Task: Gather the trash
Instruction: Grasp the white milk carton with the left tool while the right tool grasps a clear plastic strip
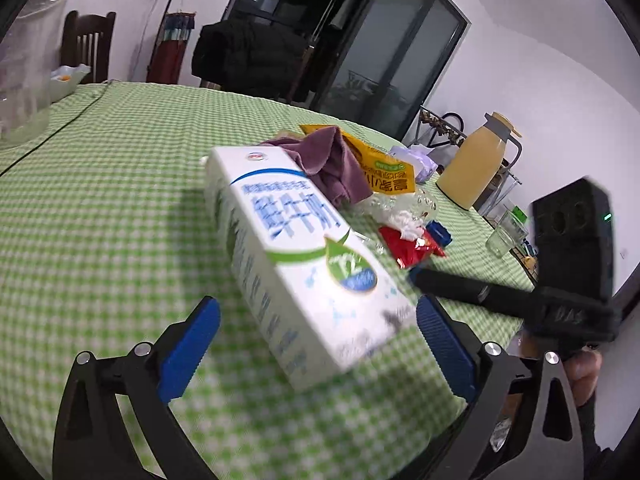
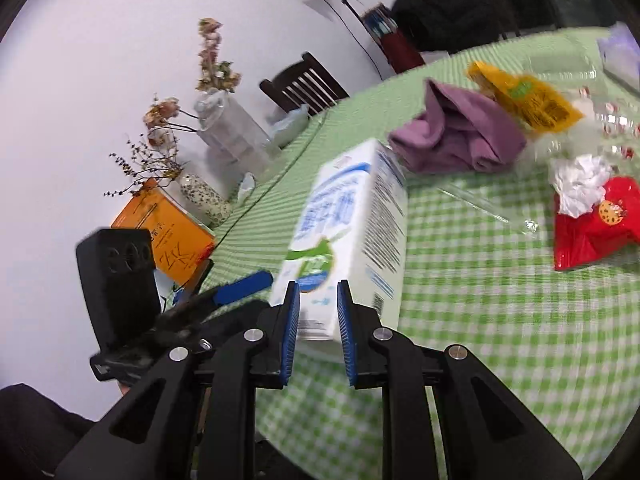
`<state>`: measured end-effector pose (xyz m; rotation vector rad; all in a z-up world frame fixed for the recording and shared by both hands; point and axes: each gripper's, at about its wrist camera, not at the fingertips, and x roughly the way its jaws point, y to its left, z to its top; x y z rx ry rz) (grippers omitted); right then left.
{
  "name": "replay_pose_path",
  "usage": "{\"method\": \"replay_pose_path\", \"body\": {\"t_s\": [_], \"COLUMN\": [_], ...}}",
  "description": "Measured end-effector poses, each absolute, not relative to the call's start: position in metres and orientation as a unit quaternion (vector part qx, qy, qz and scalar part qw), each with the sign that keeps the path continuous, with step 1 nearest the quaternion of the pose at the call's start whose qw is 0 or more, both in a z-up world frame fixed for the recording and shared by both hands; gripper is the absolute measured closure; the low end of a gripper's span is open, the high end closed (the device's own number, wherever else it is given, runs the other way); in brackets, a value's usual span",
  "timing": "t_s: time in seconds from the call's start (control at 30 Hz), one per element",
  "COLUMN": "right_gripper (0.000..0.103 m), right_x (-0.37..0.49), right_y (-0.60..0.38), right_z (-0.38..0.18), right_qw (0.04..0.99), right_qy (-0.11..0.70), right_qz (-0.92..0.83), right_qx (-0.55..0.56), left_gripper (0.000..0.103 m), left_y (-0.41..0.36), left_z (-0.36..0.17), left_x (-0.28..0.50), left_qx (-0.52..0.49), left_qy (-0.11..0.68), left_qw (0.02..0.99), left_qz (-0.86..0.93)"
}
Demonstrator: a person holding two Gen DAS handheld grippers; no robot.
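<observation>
Two grippers meet on one milk carton (image 1: 296, 264); the right gripper (image 2: 318, 320) has its blue pads narrowed onto the carton's near end, apparently pinching it, while the left gripper (image 1: 316, 352) stands wide open, pads either side of the carton without touching; the carton is white with blue Chinese characters, a green band and a drop emblem marked "12", tilted above the green checked tablecloth (image 1: 120, 200); farther off lie one purple cloth (image 1: 332, 164), one yellow packet (image 1: 384, 164), one crumpled white tissue (image 2: 580, 184) and one red wrapper (image 2: 592, 228); far right stands one yellow jug (image 1: 476, 164).
</observation>
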<state>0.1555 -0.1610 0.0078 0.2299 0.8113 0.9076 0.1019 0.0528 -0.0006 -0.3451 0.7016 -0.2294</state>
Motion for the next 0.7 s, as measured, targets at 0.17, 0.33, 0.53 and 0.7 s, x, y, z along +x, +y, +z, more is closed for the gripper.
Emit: {"method": "replay_pose_path", "body": {"t_s": [0.17,0.33,0.53,0.7], "right_gripper": [0.082,0.067,0.056,0.056], "right_x": [0.136,0.139,0.144,0.164], "right_y": [-0.194,-0.232,-0.239,-0.211], "right_z": [0.032,0.018,-0.002,-0.015], "right_qw": [0.914,0.928,0.927,0.917], "right_qy": [0.32,0.329,0.341,0.35], "right_qz": [0.251,0.173,0.156,0.186], "right_qx": [0.015,0.003,-0.025,-0.052], "left_gripper": [0.008,0.007,0.006,0.008], "left_y": [0.03,-0.006,0.02,0.081], "left_z": [-0.003,-0.015,-0.027,-0.019], "left_x": [0.104,0.127,0.135,0.122], "left_qx": [-0.152,-0.13,-0.129,-0.109], "left_qy": [0.343,0.347,0.369,0.363], "left_qw": [0.923,0.928,0.92,0.924], "left_qz": [-0.084,-0.042,-0.005,0.054]}}
